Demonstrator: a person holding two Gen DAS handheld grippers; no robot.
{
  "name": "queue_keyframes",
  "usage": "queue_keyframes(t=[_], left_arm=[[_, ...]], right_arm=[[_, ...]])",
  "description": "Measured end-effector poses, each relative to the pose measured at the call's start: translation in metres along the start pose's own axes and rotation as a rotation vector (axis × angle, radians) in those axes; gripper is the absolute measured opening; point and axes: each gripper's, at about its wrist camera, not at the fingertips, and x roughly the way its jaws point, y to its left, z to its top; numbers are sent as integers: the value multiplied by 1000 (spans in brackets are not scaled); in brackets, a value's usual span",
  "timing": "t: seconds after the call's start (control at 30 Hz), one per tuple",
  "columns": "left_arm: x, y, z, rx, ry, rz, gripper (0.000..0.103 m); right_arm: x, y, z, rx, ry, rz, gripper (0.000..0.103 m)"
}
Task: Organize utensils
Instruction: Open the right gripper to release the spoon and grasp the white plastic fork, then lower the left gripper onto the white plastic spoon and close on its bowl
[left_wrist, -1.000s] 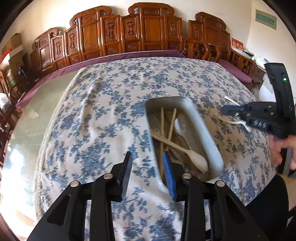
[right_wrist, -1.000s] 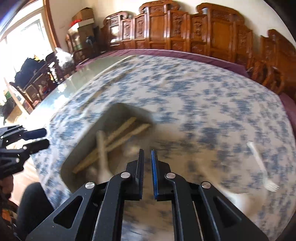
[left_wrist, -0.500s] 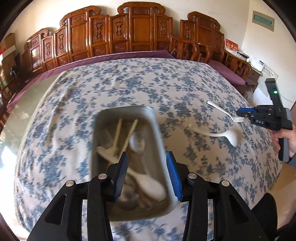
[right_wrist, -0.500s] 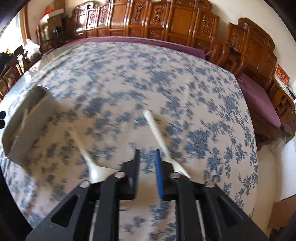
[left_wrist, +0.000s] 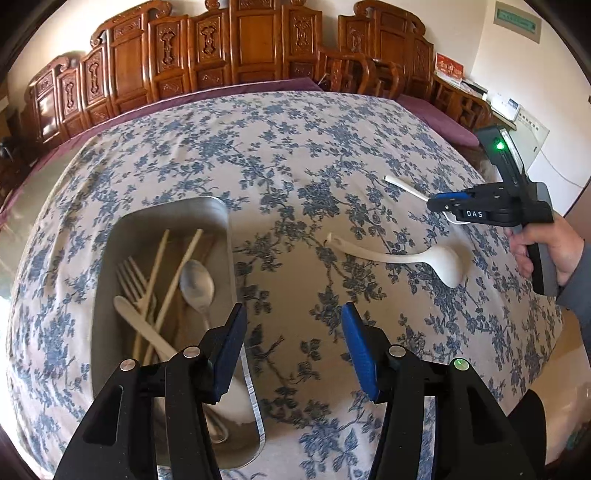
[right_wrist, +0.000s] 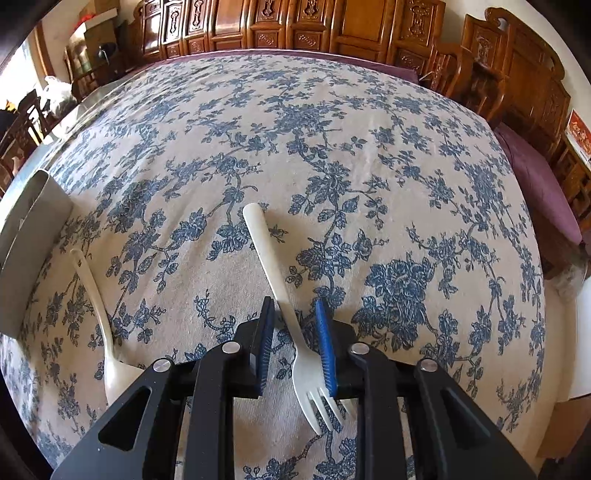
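Observation:
A metal tray (left_wrist: 225, 225) on the floral cloth holds chopsticks, a fork and spoons; its side shows in the right wrist view (right_wrist: 33, 236). A white ladle spoon (left_wrist: 399, 256) lies to the tray's right on the cloth, also seen in the right wrist view (right_wrist: 99, 306). A white fork (right_wrist: 280, 291) lies on the cloth between the fingers of my right gripper (right_wrist: 293, 336), which is open around its neck; its handle shows in the left wrist view (left_wrist: 404, 186). My left gripper (left_wrist: 293, 339) is open and empty above the tray's right rim. The right gripper also shows in the left wrist view (left_wrist: 443, 206).
The table is covered by a blue floral cloth (right_wrist: 332, 147). Carved wooden chairs (left_wrist: 240, 48) line its far side. The table's edge drops off at the right (right_wrist: 546, 295), with a purple seat cushion (right_wrist: 543, 188) beyond.
My right gripper swung from over the tray to the fork, opened wider and now straddles it. My left gripper opened wider and shifted right of the tray.

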Motion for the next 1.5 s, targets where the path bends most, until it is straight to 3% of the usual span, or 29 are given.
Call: queue_keyframes(t=[0.03,0.07,0.3,0.6,0.8,0.97,1.13,1.5], left_arm=[[2,-2,1,-2,3,-4,51],[5,-5,3,-3,9,-8,51],[21,-33,17,-7,23,-24,55],[51,-79,40,-54,73,-65,55],[77,-101,56,-129,95,-50,55],[99,-113,62,-128,137,20,55],[105,-122,57,-57,159,89,55],[85,-114,29,53,193,101,55]], right_arm=[[-2,1,-4,-12,7,-3,9],[-5,1,-8,-16,11,-6,8],[-45,-3,-61,68,-18,47,7],[-75,-8,-109,129,-73,6,7],[-76,-17,-121,168,-94,10,7],[-79,-24,-129,223,-119,28,7],[-80,-28,-130,244,-128,47,8],[-83,-21,-125,233,-137,56,8]])
